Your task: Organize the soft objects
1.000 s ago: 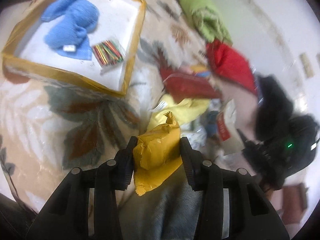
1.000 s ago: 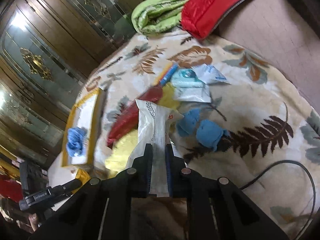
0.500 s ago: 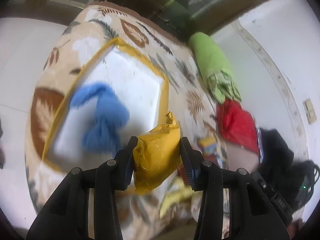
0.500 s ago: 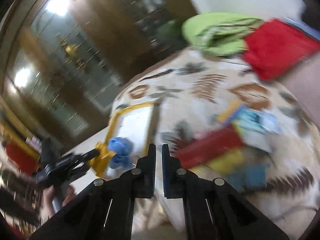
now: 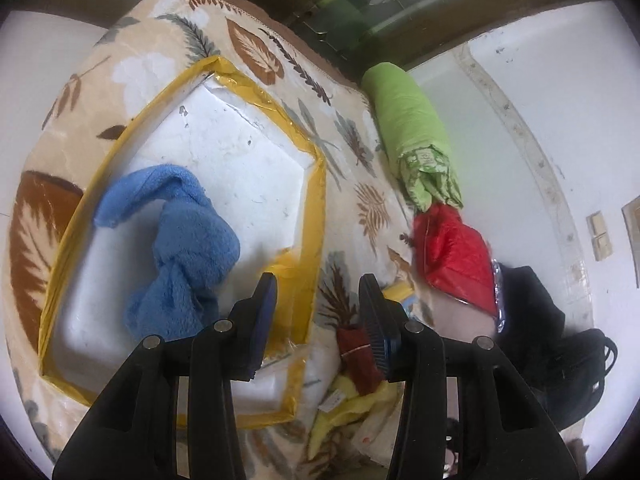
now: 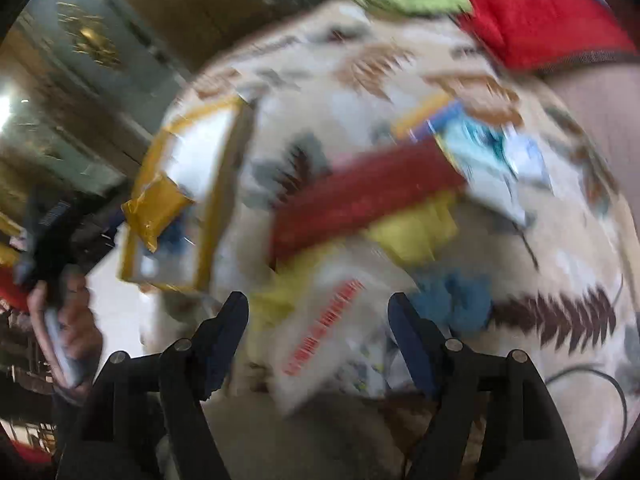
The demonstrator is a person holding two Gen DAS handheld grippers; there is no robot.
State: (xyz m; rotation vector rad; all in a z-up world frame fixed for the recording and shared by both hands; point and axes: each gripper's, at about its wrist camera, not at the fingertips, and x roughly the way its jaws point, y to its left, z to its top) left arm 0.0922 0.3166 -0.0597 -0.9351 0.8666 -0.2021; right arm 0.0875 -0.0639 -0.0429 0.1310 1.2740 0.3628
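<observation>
Left tool point(image 5: 316, 300): jaws spread apart, nothing between them, poised over the near corner of the yellow-rimmed tray point(image 5: 312, 216). Right tool point(image 6: 318, 312): jaws likewise spread wide and empty, hanging above the loose pile on the leaf-patterned bed cover point(image 6: 560, 264); this view is badly motion-blurred, so fine detail there is unreliable. Inside the tray lies a knotted blue towel point(image 5: 176, 248), resting on the white tray floor. The right-wrist view shows a yellow packet point(image 6: 154, 208) at the tray's near end, apparently inside the rim, though blur prevents confirming contact. Outside the tray, items not yet sorted sit together on the bed cover: a dark red pouch point(image 6: 360, 196), a yellow cloth point(image 6: 416, 228) beneath it, a white packet with red print point(image 6: 332, 332) between the right tool's jaws' line of sight, and a blue soft item point(image 6: 456, 300) just beside it. A green roll point(image 5: 412, 132) and a red cushion point(image 5: 456, 256) lie at the bed's far edge. Assessment: task partly complete, two items binned, several remaining.
</observation>
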